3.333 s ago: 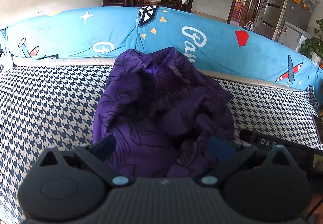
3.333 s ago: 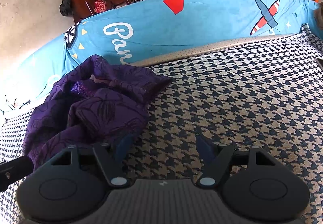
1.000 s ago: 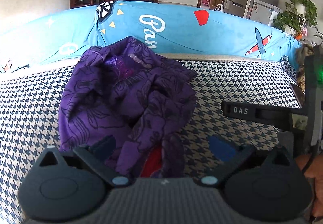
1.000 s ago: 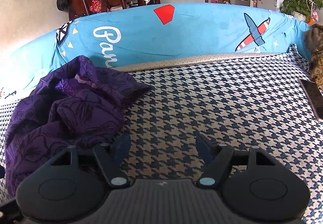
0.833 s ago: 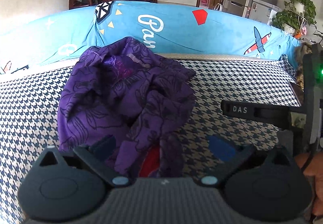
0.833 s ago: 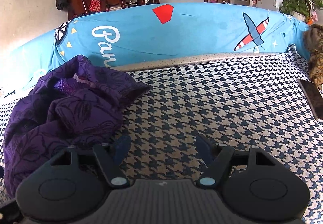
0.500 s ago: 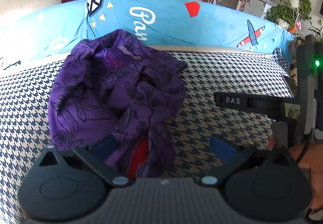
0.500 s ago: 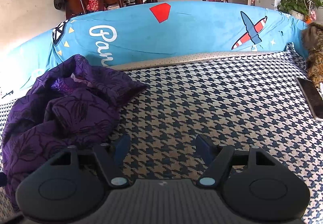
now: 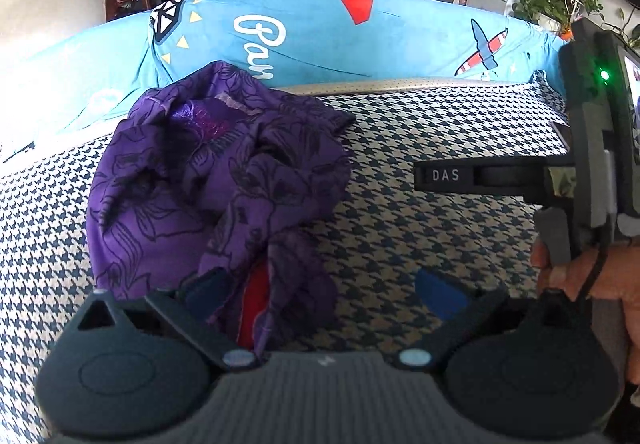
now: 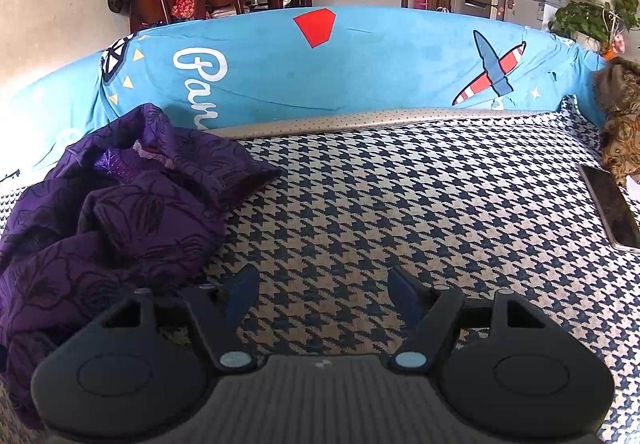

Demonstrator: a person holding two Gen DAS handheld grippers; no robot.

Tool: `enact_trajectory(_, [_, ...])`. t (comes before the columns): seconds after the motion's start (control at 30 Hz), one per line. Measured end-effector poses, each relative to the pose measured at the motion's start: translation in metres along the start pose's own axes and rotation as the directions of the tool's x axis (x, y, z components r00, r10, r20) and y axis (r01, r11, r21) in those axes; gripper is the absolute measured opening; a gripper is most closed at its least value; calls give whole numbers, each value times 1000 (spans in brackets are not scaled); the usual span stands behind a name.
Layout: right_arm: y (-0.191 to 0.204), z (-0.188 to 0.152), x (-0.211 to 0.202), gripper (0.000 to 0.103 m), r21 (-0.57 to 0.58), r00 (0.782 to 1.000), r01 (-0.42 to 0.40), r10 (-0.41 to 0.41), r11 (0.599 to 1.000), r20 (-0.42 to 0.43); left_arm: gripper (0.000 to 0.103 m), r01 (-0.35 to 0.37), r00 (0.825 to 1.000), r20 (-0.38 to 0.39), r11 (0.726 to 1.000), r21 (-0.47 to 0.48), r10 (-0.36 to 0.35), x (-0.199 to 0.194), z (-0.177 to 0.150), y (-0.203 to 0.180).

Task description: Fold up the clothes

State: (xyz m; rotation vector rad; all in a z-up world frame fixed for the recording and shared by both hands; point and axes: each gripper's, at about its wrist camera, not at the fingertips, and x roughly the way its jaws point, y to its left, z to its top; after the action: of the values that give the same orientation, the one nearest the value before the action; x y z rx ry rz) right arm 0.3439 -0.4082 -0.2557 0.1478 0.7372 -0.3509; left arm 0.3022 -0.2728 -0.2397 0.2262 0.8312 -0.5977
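Note:
A crumpled purple garment (image 9: 216, 184) with a dark flower print lies on the houndstooth cover (image 9: 420, 236), left of middle. Its near end, showing a red lining (image 9: 252, 304), trails between the jaws of my left gripper (image 9: 320, 292), close to the left finger. The pads stand wide and do not press it. My right gripper (image 10: 324, 286) is open over bare cover, with the garment (image 10: 120, 220) to its left. In the left wrist view a hand (image 9: 600, 284) holds the right gripper, one of its fingers (image 9: 444, 176) pointing left.
A blue printed backrest cover (image 10: 360, 76) runs along the far edge. A phone (image 10: 608, 204) lies at the right edge, beside a brown patterned bundle (image 10: 620, 124). Chairs, a table, a fridge and a plant stand beyond the backrest.
Since the oldest frames the left gripper has backed off the pile and the red-lined end has come into view. Over the last second the left view rolled slightly; the right gripper held still.

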Motion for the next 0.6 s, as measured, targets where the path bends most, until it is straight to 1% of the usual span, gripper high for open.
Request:
enact_trajectory(0.23, [-1,-1,0,72,-6,1000,9,-9,1000,-1,103,6,1000,0,1000,20,-6,-1,-2,-4])
enact_trajectory(0.6, [1,-3,1,72,-45,1000,24,-24,999,4,103,-1,1000,5,998,56,1,-2,-3,-10])
